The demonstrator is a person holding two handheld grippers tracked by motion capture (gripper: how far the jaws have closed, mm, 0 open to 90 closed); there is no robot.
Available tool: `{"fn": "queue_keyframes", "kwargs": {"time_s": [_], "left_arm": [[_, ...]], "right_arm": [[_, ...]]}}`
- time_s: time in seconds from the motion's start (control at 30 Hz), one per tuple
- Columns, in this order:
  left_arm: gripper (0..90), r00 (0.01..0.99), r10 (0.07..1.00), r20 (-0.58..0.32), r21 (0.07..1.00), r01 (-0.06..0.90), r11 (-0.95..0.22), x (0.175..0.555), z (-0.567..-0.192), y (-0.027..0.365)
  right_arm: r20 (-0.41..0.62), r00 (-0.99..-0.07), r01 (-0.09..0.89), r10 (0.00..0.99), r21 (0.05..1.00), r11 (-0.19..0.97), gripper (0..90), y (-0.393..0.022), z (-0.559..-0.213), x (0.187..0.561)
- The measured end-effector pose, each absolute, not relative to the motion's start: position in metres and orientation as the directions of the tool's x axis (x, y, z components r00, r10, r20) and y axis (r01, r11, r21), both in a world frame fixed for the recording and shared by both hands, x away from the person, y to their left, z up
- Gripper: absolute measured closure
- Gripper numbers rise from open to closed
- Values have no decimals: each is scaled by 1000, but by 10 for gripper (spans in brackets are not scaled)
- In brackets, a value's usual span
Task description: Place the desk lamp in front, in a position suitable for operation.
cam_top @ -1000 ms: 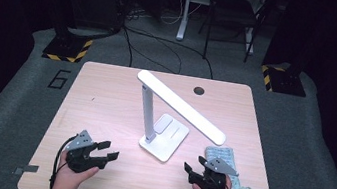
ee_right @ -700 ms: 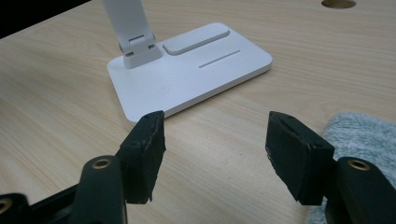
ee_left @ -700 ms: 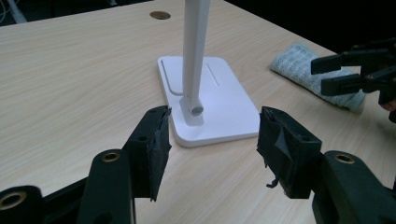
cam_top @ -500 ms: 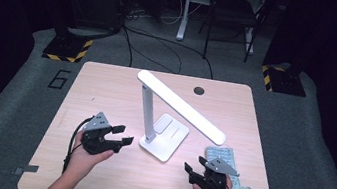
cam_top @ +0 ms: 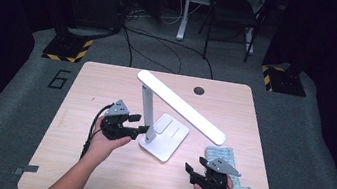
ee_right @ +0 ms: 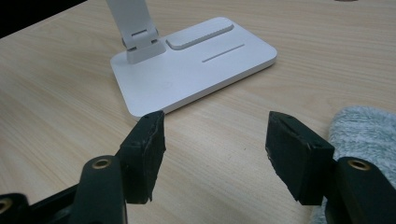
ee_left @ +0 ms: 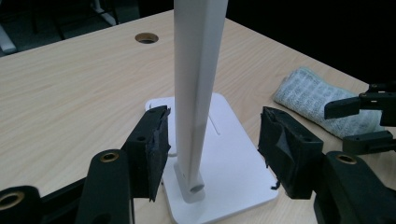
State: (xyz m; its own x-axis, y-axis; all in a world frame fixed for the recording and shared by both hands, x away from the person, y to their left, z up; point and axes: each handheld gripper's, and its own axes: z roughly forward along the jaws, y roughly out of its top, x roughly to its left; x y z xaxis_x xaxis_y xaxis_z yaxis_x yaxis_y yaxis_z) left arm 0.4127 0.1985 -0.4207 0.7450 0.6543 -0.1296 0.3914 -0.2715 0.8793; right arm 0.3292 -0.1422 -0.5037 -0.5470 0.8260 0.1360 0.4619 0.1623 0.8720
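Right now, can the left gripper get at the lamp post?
Probably yes: the left gripper has its jaws open on either side of the lamp post, with nothing between pads and post.

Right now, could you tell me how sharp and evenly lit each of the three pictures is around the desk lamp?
High view: the table is brightly lit, the room behind dark, the white desk lamp soft but legible. Left gripper view: the lamp's post is fairly sharp between the left gripper's open jaws; the cloth is slightly soft. Right gripper view: the lamp's base is clear, without glare; the right gripper looks a little blurred.
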Motion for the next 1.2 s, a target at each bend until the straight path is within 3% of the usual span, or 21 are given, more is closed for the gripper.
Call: {"fn": "queue_keyframes", "kwargs": {"time_s": [0.33,0.53,1.2], "left_arm": [[446,766,639,-70,889,338,-308,434,-419,178],[456,785,615,-80,891,333,-309,443,-425,172],[445,839,538,-82,893,301,-334,406,-423,181]], "right_arm": [[134,-555,457,821,874,166,372,-144,-504,328],[136,-558,459,819,872,168,372,-145,-503,326],[134,-562,456,817,873,171,372,-141,-505,327]]}}
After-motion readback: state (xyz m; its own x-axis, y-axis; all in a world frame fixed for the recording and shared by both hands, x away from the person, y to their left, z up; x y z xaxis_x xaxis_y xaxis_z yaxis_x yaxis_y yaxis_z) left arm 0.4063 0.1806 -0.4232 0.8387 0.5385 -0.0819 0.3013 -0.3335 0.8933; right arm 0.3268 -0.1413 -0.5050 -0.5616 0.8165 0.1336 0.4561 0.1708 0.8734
